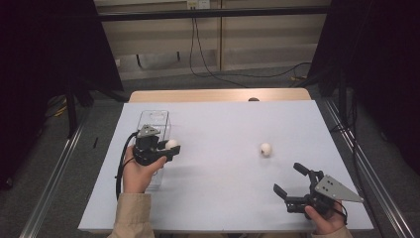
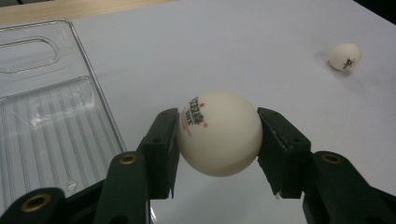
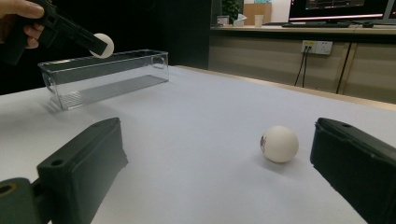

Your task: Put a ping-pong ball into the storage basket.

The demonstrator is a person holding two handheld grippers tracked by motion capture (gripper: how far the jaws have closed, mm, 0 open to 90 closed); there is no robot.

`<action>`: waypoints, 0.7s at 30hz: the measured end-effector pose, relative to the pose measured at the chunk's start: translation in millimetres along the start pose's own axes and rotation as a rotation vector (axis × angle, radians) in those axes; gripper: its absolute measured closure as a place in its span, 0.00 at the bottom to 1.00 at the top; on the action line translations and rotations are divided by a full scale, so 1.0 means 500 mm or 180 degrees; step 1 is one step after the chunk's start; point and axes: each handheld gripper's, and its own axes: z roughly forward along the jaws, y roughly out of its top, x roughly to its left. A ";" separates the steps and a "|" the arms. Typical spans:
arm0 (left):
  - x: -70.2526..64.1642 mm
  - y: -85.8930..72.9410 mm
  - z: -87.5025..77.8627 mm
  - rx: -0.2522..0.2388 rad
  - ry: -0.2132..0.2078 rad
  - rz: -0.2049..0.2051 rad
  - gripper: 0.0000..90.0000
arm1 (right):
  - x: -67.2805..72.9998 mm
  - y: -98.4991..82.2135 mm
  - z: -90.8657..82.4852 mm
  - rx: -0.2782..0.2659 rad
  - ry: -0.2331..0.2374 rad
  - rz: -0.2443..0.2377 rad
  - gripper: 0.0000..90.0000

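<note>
Holding a white ball [image 2: 219, 133]: left hand-held gripper [image 1: 168, 148] has both jaws clamped on its sides, printed logo facing the gripper's camera. Ball is off the bench [image 1: 223, 198], just beside the long wall of the clear plastic bin [image 3: 107, 77], near its rim. Right hand-held gripper [image 1: 292, 179] sits low over the bench, jaws wide apart, nothing between them. Second ball [image 3: 279, 143] rests on the bench just ahead of its jaws, well apart from the left one.

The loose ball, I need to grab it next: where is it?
The loose ball lies on the white table, right of centre in the high view, just ahead of the open right claw.
</note>
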 end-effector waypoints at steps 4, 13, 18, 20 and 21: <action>0.002 -0.001 -0.001 -0.0002 0.0005 0.0000 0.57 | 0.001 0.000 0.000 -0.0005 -0.0001 0.0010 0.02; 0.006 -0.001 -0.005 -0.0001 0.0022 -0.0008 0.57 | 0.000 0.000 0.000 -0.0001 -0.0002 0.0004 0.02; 0.010 -0.001 -0.009 0.0000 0.0035 0.0004 0.57 | 0.001 0.000 0.000 0.0000 0.0007 -0.0010 0.02; 0.010 -0.001 -0.010 -0.0025 0.0042 -0.0015 0.57 | 0.001 0.000 0.000 0.0001 0.0005 -0.0006 0.02; 0.012 -0.001 -0.011 -0.0009 0.0044 -0.0012 0.57 | 0.001 0.000 0.000 -0.0001 0.0003 -0.0001 0.02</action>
